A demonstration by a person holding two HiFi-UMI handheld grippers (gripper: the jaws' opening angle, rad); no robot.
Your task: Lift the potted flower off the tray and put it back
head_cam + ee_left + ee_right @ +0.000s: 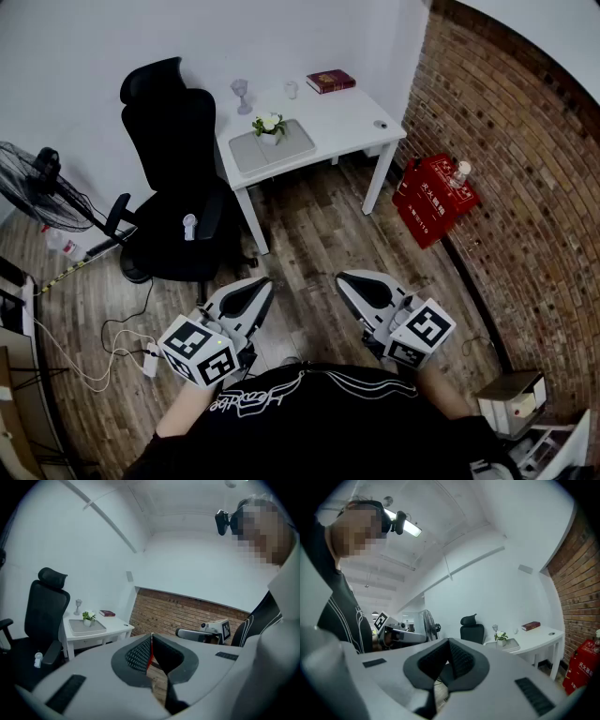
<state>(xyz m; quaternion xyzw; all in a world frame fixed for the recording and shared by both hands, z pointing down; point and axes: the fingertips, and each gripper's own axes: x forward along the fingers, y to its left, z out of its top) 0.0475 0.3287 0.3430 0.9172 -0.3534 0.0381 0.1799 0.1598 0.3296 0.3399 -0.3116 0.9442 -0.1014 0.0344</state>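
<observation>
Both my grippers are clenched and empty: the left gripper [258, 287] and the right gripper [354, 284] each show their pads pressed together with nothing between them. I hold both low and near my body, well apart from the white table [347, 117]. The potted flower [269, 127] stands upright on the grey tray [251, 157], at the middle of the tray's far edge. The tray carries nothing else, and its long side runs left to right across the table. The pot lies far ahead of the jaws, almost straight beyond the left gripper and off to the left of the right one. I judge the left gripper the nearer for the approach.
</observation>
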